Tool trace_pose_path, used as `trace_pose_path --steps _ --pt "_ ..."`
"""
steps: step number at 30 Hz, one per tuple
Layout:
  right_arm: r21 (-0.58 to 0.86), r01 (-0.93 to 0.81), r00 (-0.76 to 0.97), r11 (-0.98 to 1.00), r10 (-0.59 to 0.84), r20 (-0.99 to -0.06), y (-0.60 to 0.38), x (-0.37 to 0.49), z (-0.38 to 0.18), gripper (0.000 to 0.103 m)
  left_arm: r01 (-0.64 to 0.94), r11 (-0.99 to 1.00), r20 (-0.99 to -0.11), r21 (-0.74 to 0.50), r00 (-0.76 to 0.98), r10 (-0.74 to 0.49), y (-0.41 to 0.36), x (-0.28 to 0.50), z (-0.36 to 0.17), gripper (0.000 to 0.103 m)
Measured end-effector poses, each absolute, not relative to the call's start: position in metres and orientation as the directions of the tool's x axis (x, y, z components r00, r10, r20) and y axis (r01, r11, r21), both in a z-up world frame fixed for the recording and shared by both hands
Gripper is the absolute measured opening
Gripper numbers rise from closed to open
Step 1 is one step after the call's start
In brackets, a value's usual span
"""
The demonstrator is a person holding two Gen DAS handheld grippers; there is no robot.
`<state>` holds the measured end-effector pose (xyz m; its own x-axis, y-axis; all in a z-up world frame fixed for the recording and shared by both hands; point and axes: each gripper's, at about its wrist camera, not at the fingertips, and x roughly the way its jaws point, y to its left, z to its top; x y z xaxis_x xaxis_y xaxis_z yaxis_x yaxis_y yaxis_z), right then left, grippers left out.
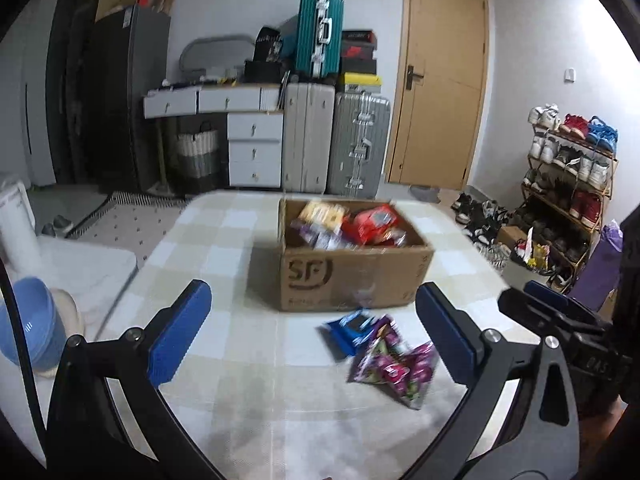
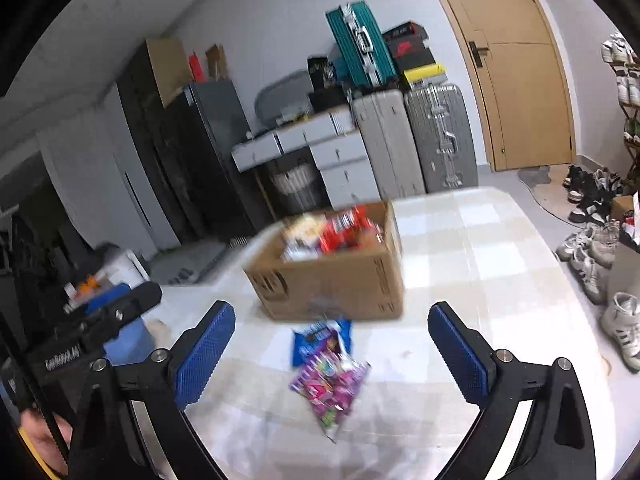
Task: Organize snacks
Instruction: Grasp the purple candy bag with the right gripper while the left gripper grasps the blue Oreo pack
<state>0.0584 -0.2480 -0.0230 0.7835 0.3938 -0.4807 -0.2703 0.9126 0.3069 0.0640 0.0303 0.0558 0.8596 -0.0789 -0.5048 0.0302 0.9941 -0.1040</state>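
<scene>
Left gripper (image 1: 314,332) and right gripper (image 2: 331,350): black curved frames with silver screws, carrying blue textured pads (image 2: 206,354); white lettering marks the black bodies.

Motion blur smears the snack packets in the cardboard box (image 1: 352,276), so their labels can't be read in either view. The blue packet (image 1: 351,330) and the purple packet (image 1: 394,364) lying just in front of the box on the table (image 1: 224,360) are smeared too, print illegible. The small print under the box's logo is too blurred to read. The table's near edge is cut off behind the gripper frames. The shoe rack (image 2: 628,92) runs off the right wrist view's right edge.
</scene>
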Motion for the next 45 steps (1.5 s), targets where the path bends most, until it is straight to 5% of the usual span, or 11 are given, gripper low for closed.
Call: trace_pose_path --steps 4,9,16,25,36,45 --pt "0.237 -0.277 0.718 0.931 0.364 -0.593 -0.235 0.070 -0.059 0.099 0.084 0.984 -0.652 -0.155 0.740 -0.165 0.036 0.104 0.018 0.102" --pt "0.256 -0.289 0.645 0.923 0.385 -0.660 -0.226 0.084 -0.086 0.099 0.118 0.992 -0.636 -0.034 0.763 -0.113 0.035 0.113 0.008 0.102" --pt "0.298 -0.225 0.545 0.928 0.373 -0.751 -0.215 0.115 -0.117 0.098 0.069 0.992 -0.677 -0.104 0.726 -0.121 0.056 0.122 -0.003 0.102" --pt "0.290 -0.223 0.489 0.931 0.364 -0.793 -0.198 0.129 -0.138 0.081 0.036 0.985 -0.710 -0.169 0.689 -0.147 0.068 0.121 -0.011 0.102" --pt "0.317 -0.286 0.453 0.904 0.420 -0.787 -0.182 0.130 -0.135 0.036 0.019 0.983 -0.737 -0.183 0.659 -0.150 0.070 0.125 -0.020 0.102" --pt "0.352 -0.282 0.495 0.892 0.450 -0.744 -0.201 0.118 -0.114 0.026 -0.020 0.981 -0.767 -0.191 0.627 -0.137 0.074 0.132 -0.034 0.102"
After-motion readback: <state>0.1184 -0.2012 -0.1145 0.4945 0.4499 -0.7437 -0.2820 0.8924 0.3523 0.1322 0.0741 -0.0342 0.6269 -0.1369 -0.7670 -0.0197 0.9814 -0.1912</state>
